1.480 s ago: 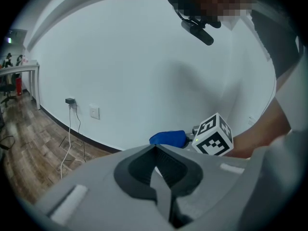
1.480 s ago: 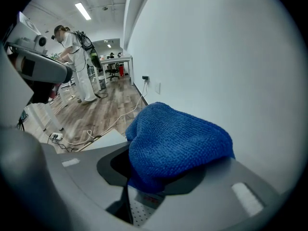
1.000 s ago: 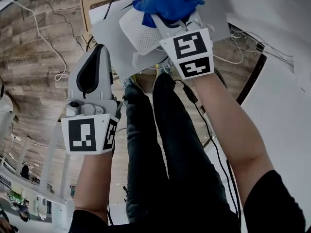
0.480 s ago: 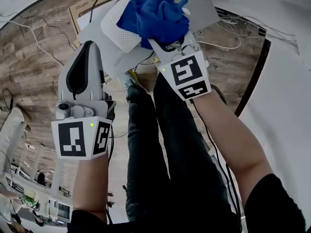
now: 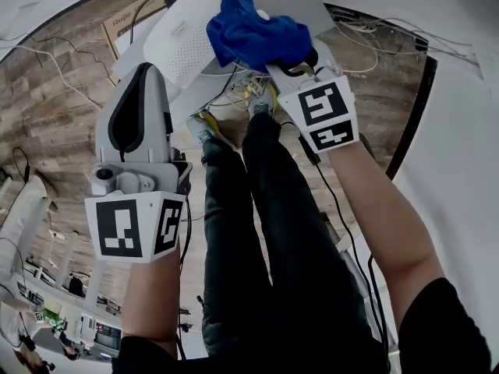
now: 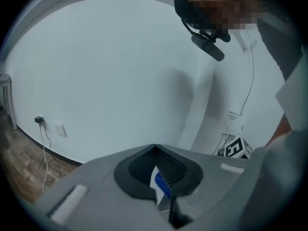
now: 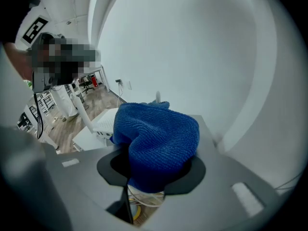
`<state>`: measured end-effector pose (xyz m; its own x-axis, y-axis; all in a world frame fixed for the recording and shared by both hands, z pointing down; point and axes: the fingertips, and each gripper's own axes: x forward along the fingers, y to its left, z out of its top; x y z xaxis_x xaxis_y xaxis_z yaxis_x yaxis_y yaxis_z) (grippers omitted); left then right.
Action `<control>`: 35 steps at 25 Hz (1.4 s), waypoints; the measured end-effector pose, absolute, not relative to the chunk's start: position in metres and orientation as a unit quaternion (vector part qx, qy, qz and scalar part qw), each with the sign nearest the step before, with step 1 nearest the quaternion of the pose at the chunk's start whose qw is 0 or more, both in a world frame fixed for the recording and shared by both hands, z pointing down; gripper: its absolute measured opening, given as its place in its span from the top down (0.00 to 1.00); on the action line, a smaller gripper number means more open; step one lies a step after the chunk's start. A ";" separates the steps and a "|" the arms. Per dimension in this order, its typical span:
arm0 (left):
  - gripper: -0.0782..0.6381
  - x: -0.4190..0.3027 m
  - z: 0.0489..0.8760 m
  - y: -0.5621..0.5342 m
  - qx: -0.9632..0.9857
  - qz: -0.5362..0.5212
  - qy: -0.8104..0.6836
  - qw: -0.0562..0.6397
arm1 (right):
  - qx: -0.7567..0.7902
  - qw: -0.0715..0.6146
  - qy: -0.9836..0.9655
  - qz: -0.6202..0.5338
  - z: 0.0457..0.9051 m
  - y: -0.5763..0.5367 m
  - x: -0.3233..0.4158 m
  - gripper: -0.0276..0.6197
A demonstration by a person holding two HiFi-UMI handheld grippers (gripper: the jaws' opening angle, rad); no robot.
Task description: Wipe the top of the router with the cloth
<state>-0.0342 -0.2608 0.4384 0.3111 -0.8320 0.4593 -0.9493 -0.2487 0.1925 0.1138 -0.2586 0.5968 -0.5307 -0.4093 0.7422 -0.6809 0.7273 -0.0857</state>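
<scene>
The blue cloth (image 5: 257, 33) is clamped between the right gripper (image 5: 287, 62) jaws, against the white router (image 5: 183, 45); the left gripper (image 5: 145, 72) jaws are closed, empty, just beside it.

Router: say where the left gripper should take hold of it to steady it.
Probably the bare left edge of the router, coming in from the left with the left gripper. It is a flat slab, so jaws can close over its rim, and the cloth in the right gripper covers its right end.

Office-like room, wood-plank floor (image 5: 54, 107), bare white wall (image 6: 106, 71) with socket (image 6: 59, 129), loose cables (image 5: 386, 28), cardboard box (image 5: 121, 23).
</scene>
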 end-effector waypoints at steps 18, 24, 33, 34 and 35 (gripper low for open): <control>0.89 0.013 0.448 -0.293 0.769 0.130 -0.577 0.242 | 0.311 0.377 -0.858 0.156 0.622 -0.335 0.138 0.70; 0.89 0.028 0.457 -0.293 0.778 0.137 -0.558 0.253 | 0.320 0.359 -0.863 0.153 0.613 -0.343 0.135 0.70; 0.89 0.022 0.432 -0.301 0.791 0.131 -0.555 0.223 | 0.320 0.311 -0.890 0.096 0.530 -0.339 0.131 0.70; 0.89 0.019 0.428 -0.300 0.791 0.130 -0.556 0.219 | 0.321 0.306 -0.892 0.093 0.522 -0.335 0.130 0.70; 0.89 0.016 0.426 -0.298 0.790 0.129 -0.559 0.215 | 0.321 0.301 -0.893 0.090 0.514 -0.332 0.128 0.70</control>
